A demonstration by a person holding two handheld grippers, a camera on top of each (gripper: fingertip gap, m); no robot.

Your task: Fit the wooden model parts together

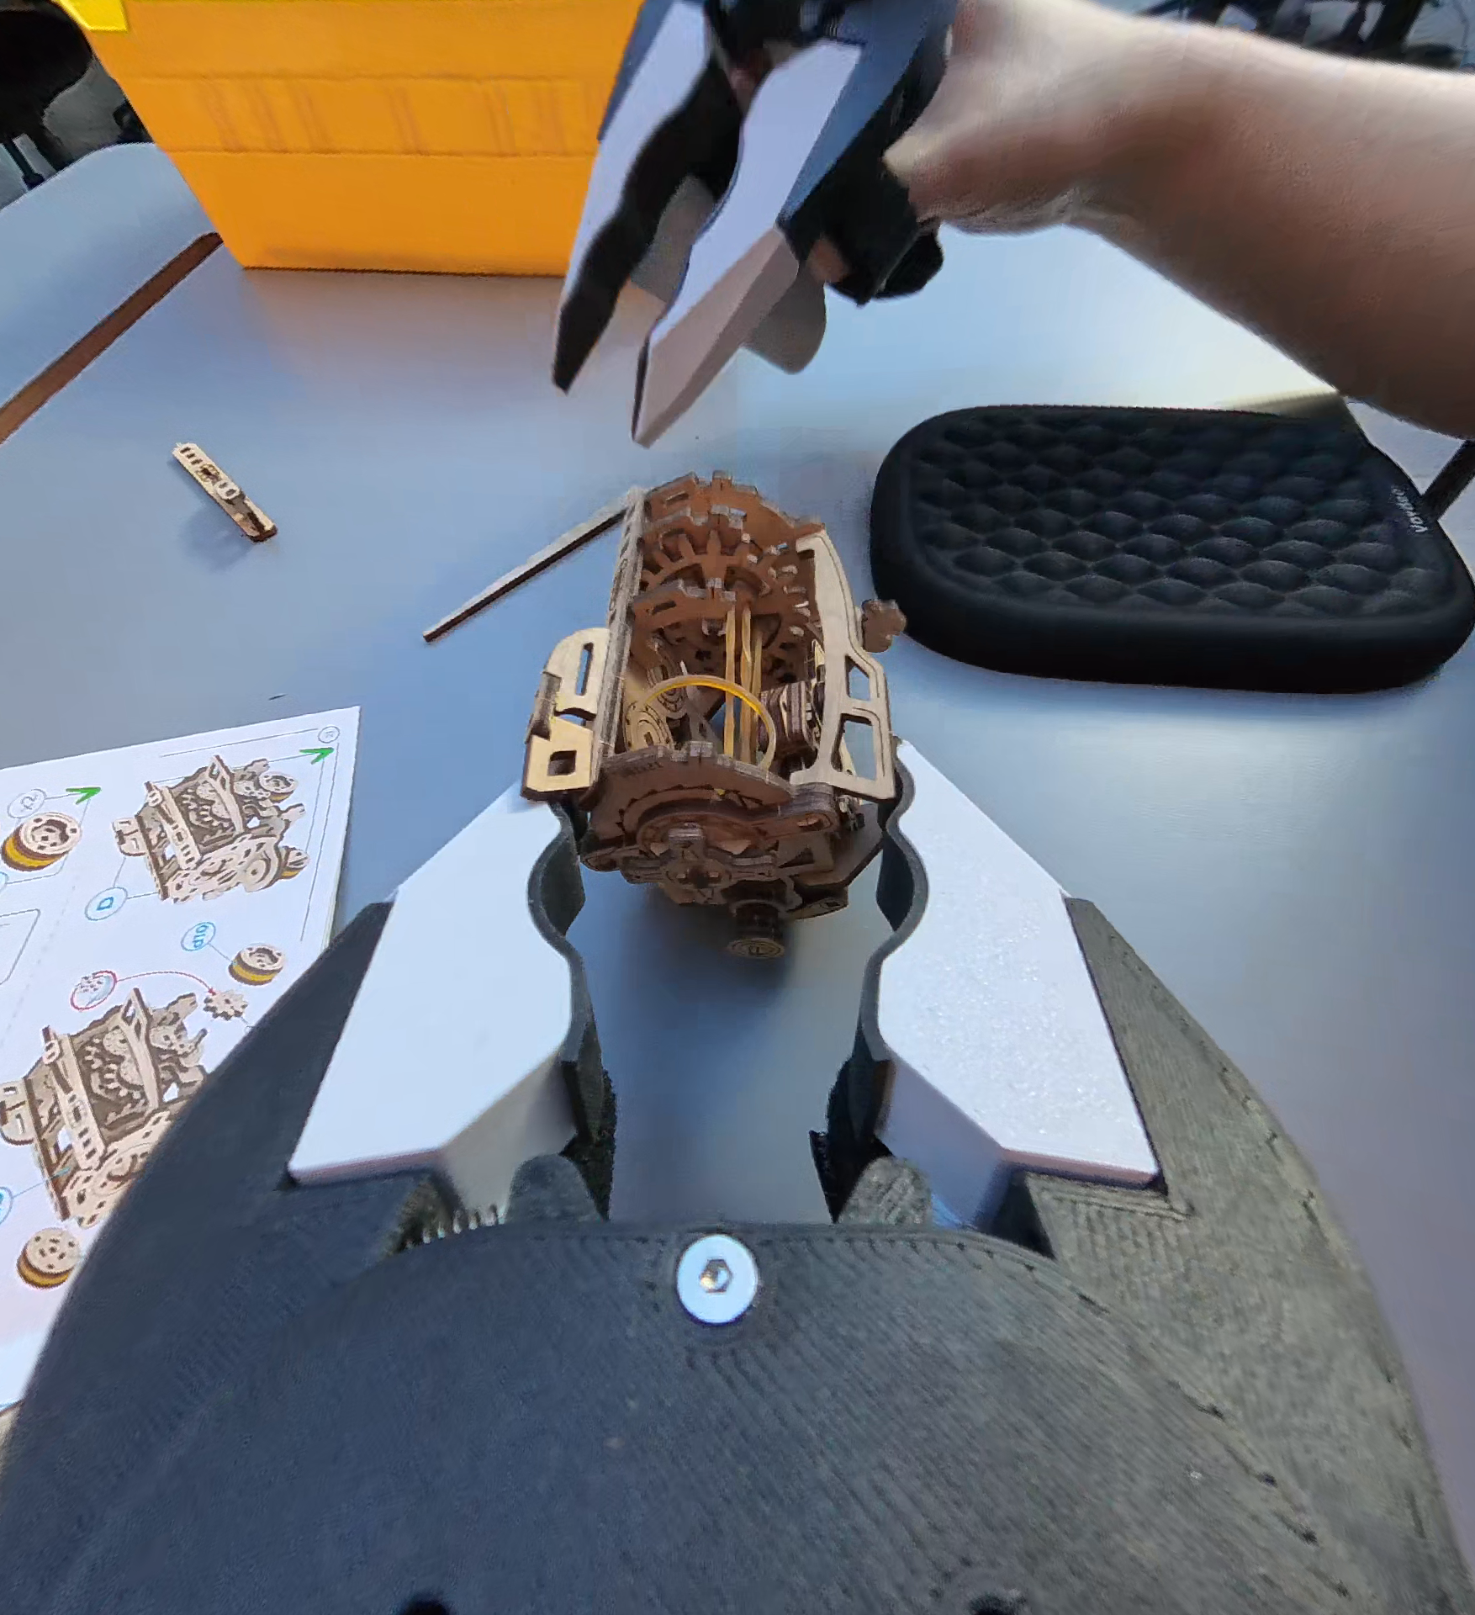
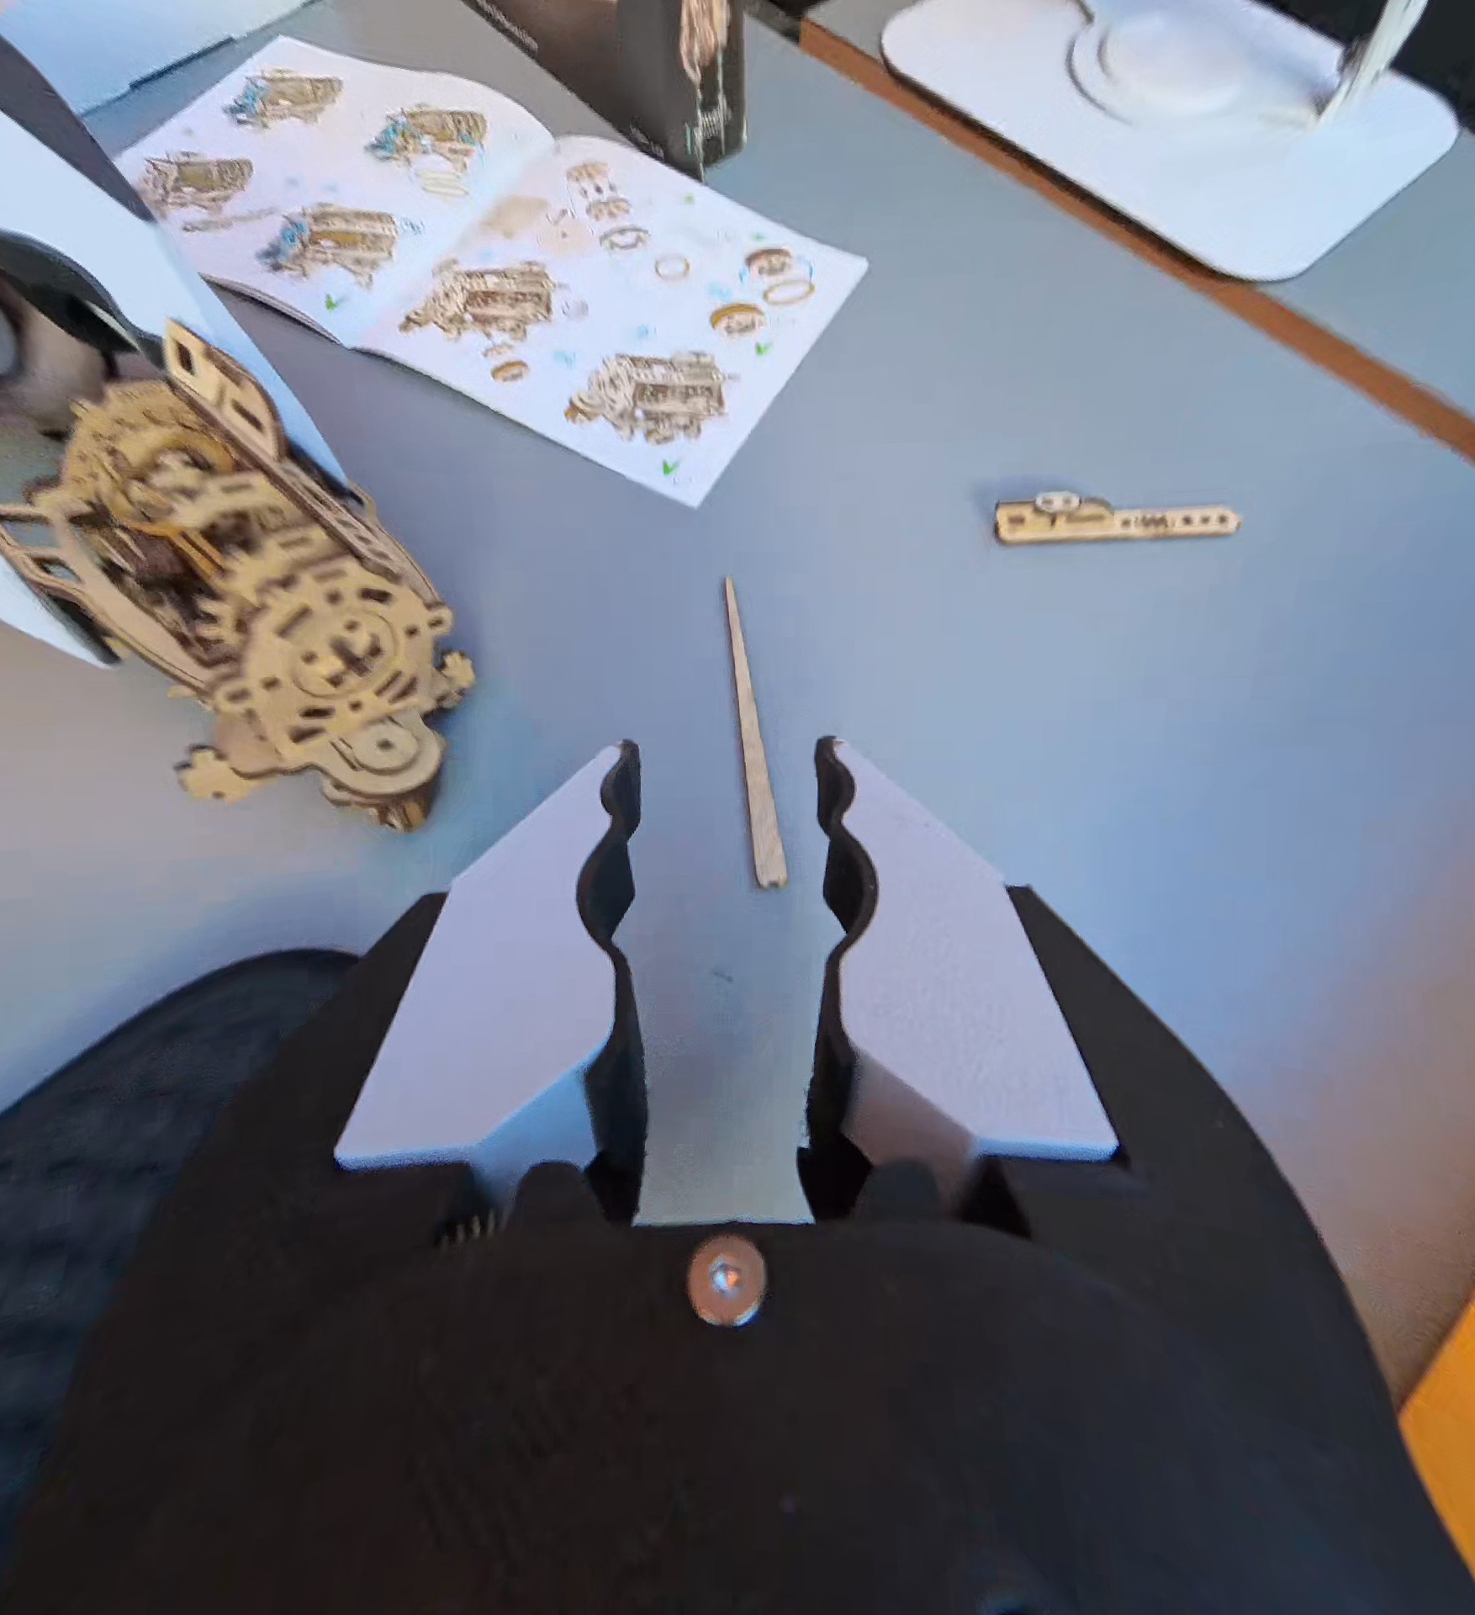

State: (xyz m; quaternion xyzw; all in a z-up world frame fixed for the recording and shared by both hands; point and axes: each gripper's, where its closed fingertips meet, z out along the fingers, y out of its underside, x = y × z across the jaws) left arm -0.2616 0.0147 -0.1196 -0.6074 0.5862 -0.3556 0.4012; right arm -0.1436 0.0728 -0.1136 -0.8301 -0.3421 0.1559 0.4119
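Black ribbed tool point(image 1: 730, 786), white fingers point(image 1: 454, 979), silver screw point(image 1: 716, 1279).

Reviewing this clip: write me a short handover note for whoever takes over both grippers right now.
Left gripper: closed around the near end of the wooden model, which sits on the grey table.
Right gripper: open, holding nothing, above the thin wooden stick lying on the table.
Also loose: a flat perforated wooden strip. The instruction booklet lies open beside the model.
Done: model largely assembled, rubber bands fitted.
Left: probably pick up the stick and strip and fit them.
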